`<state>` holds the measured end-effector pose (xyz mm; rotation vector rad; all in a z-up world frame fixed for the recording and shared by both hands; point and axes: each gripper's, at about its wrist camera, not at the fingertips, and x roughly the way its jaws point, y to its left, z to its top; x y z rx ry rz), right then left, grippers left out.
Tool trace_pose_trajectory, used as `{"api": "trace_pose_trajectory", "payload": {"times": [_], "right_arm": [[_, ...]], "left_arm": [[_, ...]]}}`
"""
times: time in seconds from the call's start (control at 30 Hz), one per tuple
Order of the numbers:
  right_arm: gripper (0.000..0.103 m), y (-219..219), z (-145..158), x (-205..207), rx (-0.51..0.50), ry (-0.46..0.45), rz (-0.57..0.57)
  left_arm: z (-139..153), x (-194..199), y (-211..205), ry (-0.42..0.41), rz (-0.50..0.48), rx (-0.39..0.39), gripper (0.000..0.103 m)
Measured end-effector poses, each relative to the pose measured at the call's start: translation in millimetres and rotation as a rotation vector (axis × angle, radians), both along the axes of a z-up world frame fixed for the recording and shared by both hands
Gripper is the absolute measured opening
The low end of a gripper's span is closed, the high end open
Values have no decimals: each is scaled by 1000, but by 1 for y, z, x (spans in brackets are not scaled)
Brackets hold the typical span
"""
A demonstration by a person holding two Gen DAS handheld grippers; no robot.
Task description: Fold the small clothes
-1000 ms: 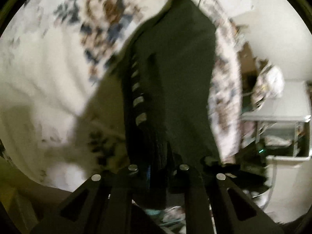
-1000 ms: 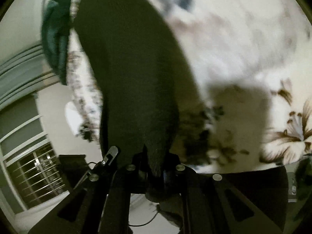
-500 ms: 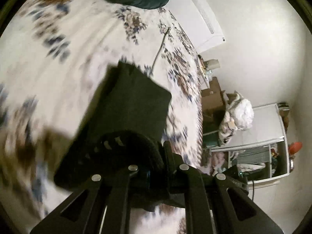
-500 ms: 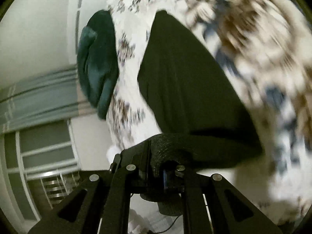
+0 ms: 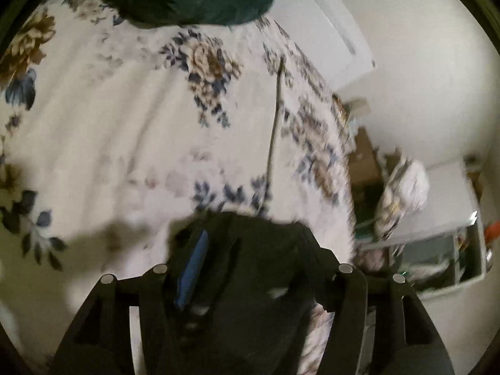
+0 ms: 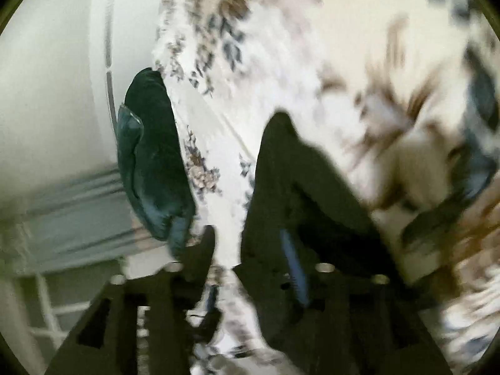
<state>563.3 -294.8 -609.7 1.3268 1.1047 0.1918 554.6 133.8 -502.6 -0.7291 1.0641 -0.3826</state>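
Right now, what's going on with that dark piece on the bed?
A person is folding a small black garment on a floral bedsheet, with tongs in each hand. The left tongs are open, jaws spread either side of the cloth. The right tongs also look open, the garment beside the blue-padded finger, though blur hides contact. A dark green pillow lies at the bed's far edge.
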Motion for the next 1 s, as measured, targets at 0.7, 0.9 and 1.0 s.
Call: {"api": "trace_pose_trajectory", "payload": {"times": [0.7, 0.9, 1.0], "right_arm": [[6, 32, 17, -16, -622, -39, 373], [17, 33, 16, -13, -705, -12, 412], [42, 36, 19, -12, -677, -38, 431]], "left_arm": [[-45, -8, -27, 55, -2, 125, 16], [-24, -14, 2, 41, 112, 87, 32], [-14, -9, -19, -4, 16, 173, 58]]}}
